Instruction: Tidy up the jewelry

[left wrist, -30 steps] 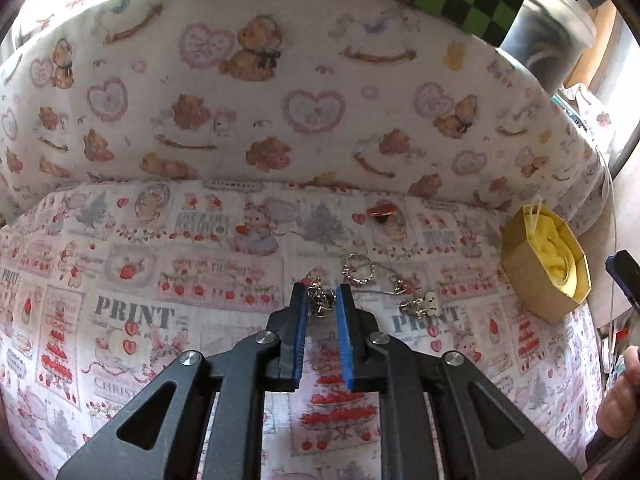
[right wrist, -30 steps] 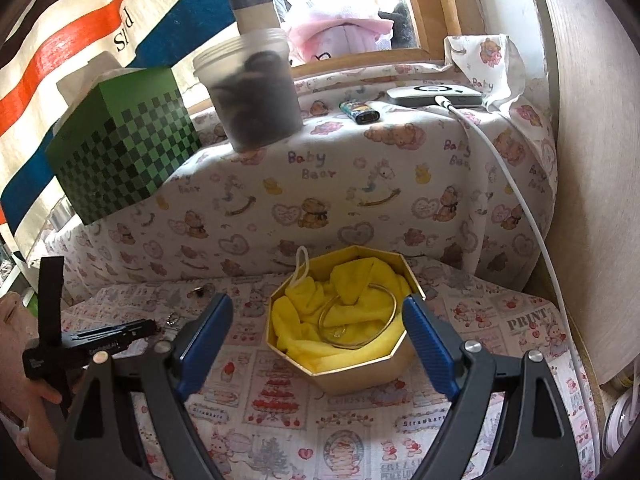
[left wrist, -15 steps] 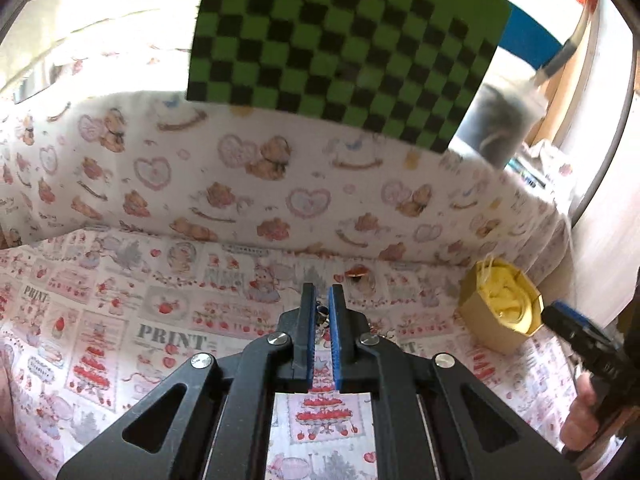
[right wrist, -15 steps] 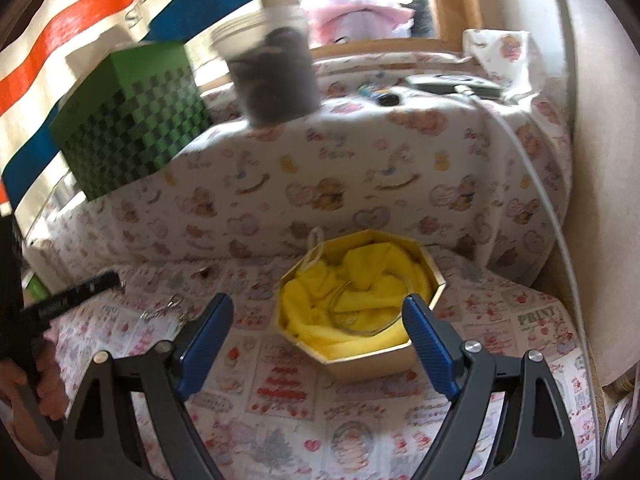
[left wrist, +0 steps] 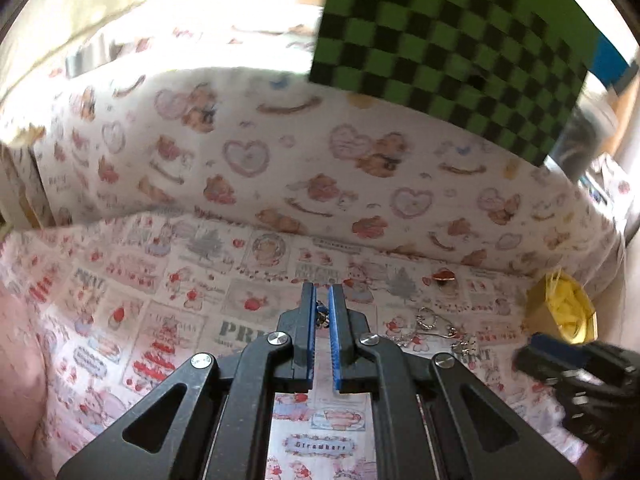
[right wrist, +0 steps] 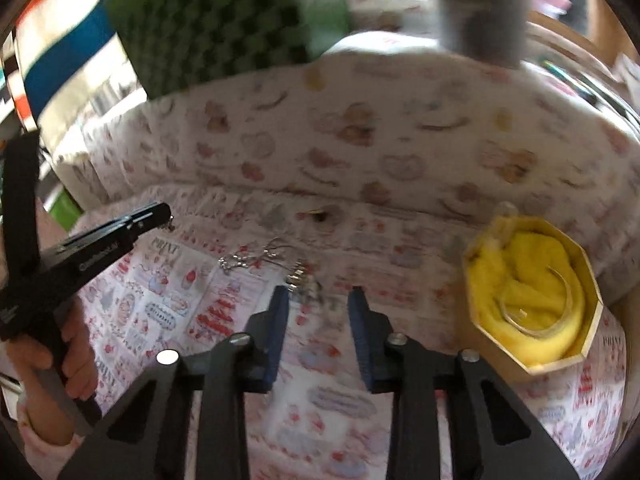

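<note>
Because the yellow-lined box (right wrist: 532,300) off to the right of both grippers looks like where the jewelry belongs, we carry a small silver piece (left wrist: 321,317) pinched between the nearly closed fingers of our left gripper (left wrist: 322,320), lifted off the printed cloth (left wrist: 168,312). Our right gripper (right wrist: 316,312) hangs with fingers moderately apart and empty, just short of the loose chain and charms (right wrist: 276,260) lying ahead of its tips, likely the next pick.

The worktop (left wrist: 120,320) is covered by a printed cloth. On it are seen silver jewelry (left wrist: 436,326), a red piece (left wrist: 443,276) and a gold box (right wrist: 532,292).
</note>
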The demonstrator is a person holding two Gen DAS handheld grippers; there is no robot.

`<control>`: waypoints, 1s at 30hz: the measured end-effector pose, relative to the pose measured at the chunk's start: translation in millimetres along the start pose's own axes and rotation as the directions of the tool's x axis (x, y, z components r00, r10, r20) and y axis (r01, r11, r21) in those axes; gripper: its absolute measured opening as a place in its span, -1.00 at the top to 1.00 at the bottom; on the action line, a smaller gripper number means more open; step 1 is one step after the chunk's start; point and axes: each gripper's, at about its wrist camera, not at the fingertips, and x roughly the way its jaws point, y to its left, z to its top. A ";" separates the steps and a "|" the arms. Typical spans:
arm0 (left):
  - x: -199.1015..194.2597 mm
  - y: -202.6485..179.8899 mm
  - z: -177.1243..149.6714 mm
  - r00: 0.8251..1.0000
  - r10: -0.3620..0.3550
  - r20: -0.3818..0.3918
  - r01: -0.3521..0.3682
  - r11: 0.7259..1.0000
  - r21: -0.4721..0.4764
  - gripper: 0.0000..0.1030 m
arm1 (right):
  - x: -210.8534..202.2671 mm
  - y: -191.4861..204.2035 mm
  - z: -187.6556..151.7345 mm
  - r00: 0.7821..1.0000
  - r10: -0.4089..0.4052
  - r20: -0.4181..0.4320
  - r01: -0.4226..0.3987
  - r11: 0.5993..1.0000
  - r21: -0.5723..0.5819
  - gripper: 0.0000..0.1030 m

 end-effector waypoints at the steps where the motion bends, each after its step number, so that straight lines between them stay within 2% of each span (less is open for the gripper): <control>1: -0.7 3.4 0.9 1.000 -0.004 0.002 0.004 1.000 -0.014 0.90 | 5.9 4.3 2.3 1.000 -0.006 -0.012 0.006 1.000 -0.008 0.55; 6: -5.8 8.6 3.6 0.998 0.051 0.041 -0.050 0.999 -0.018 0.90 | 36.5 18.6 15.1 0.995 -0.084 -0.047 0.081 0.995 -0.053 0.61; 9: -4.9 11.3 4.9 0.998 0.042 0.035 -0.041 0.999 -0.032 0.90 | 46.2 18.9 19.6 0.993 -0.103 -0.062 0.098 0.993 -0.069 0.61; 12: -6.5 10.2 6.3 0.999 0.028 0.034 -0.027 0.999 -0.034 0.90 | 50.4 19.2 23.4 0.994 -0.079 -0.072 0.074 0.995 -0.072 0.61; 16: -11.1 5.6 6.7 0.998 0.032 0.048 -0.031 0.999 -0.020 0.90 | 54.6 28.1 20.7 0.991 -0.113 -0.071 0.104 0.986 -0.127 0.61; 21: -13.9 6.5 6.3 0.998 0.030 0.050 -0.029 0.999 -0.029 0.90 | 58.7 41.9 17.6 0.980 -0.195 -0.035 0.187 0.968 -0.170 0.89; 25: -15.3 7.1 6.2 0.998 0.034 0.057 -0.032 0.999 -0.033 0.90 | 51.5 42.8 16.0 0.989 -0.142 -0.031 0.136 0.981 -0.136 0.91; 30: -22.0 4.5 5.3 0.997 0.038 0.075 -0.036 0.999 -0.029 0.90 | 20.6 33.3 7.7 0.997 -0.082 0.015 0.083 0.990 -0.110 0.91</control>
